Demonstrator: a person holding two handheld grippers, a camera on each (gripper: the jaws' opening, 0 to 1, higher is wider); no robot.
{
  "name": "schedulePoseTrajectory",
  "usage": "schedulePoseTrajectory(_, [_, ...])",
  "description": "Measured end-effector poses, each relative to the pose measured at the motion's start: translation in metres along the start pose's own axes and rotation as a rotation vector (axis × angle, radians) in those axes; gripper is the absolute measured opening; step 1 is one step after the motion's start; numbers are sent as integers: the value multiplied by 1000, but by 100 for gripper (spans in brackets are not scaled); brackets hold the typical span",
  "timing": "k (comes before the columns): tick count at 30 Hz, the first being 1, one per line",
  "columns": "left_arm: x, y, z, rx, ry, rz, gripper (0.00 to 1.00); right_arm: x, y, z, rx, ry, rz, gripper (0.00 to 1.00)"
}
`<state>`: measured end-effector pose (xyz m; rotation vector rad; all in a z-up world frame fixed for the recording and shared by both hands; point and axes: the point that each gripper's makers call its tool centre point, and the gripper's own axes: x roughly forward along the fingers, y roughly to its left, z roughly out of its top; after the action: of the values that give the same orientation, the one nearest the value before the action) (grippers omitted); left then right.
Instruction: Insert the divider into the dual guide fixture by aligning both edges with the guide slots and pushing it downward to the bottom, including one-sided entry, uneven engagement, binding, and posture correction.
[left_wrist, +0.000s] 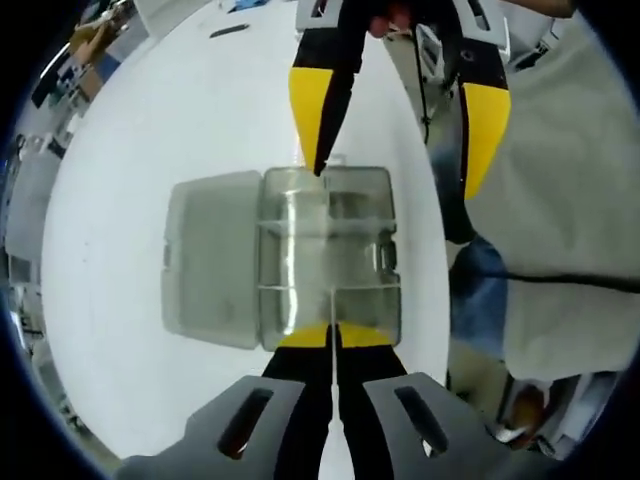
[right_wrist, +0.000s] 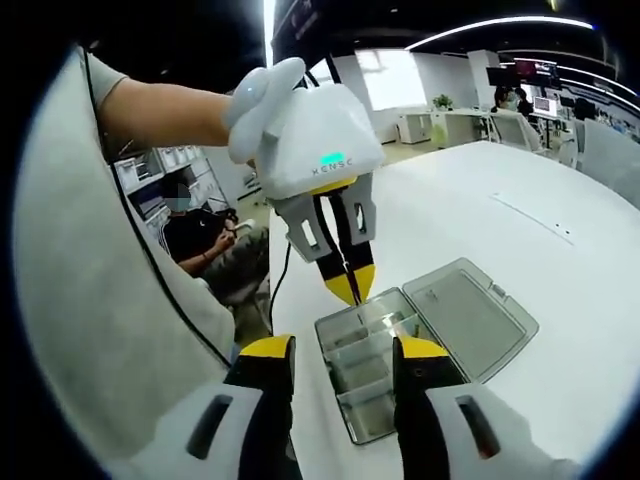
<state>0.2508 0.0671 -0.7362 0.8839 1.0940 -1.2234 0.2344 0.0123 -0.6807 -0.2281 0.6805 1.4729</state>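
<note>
A clear plastic compartment box (left_wrist: 300, 250) lies on the white table (left_wrist: 110, 330), its lid (left_wrist: 212, 260) swung open flat beside it. My left gripper (left_wrist: 332, 335) is shut at the box's near rim. A thin clear divider (left_wrist: 332, 305) runs edge-on from its tips down into the box. My right gripper (left_wrist: 395, 185) comes in from the far side, open, one yellow fingertip (left_wrist: 320, 165) touching the far rim. In the right gripper view, my right gripper (right_wrist: 345, 350) is open above the box (right_wrist: 365, 400), and the left gripper (right_wrist: 350, 285) points down at it. The lid (right_wrist: 470, 315) lies to the right.
A person's grey shirt (left_wrist: 570, 200) and a dark cable (left_wrist: 560, 280) lie close along the table edge. A small dark object (left_wrist: 230, 30) rests far off on the table. Beyond the table are desks (right_wrist: 450, 125) and a seated person (right_wrist: 205, 245).
</note>
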Motion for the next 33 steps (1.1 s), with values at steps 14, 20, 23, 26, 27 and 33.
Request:
schedulePoseTrajectory(14, [4, 1, -3, -8, 12, -25, 0, 0, 1, 0, 2, 1, 0, 36])
schedulePoseTrajectory(20, [8, 1, -5, -9, 13, -29, 0, -1, 1, 0, 4, -2, -2, 35])
schedulePoseTrajectory(23, [8, 1, -5, -10, 15, -29, 0, -2, 0, 0, 7, -3, -4, 36])
schedulePoseTrajectory(26, [9, 1, -6, -11, 15, -31, 0, -2, -1, 0, 8, -4, -5, 35])
schedulePoseTrajectory(27, [10, 1, -6, -13, 15, -32, 0, -2, -1, 0, 9, -3, -5, 35])
schedulePoseTrajectory(33, [14, 1, -8, -6, 14, -32, 0, -3, -1, 0, 10, -4, -7, 35])
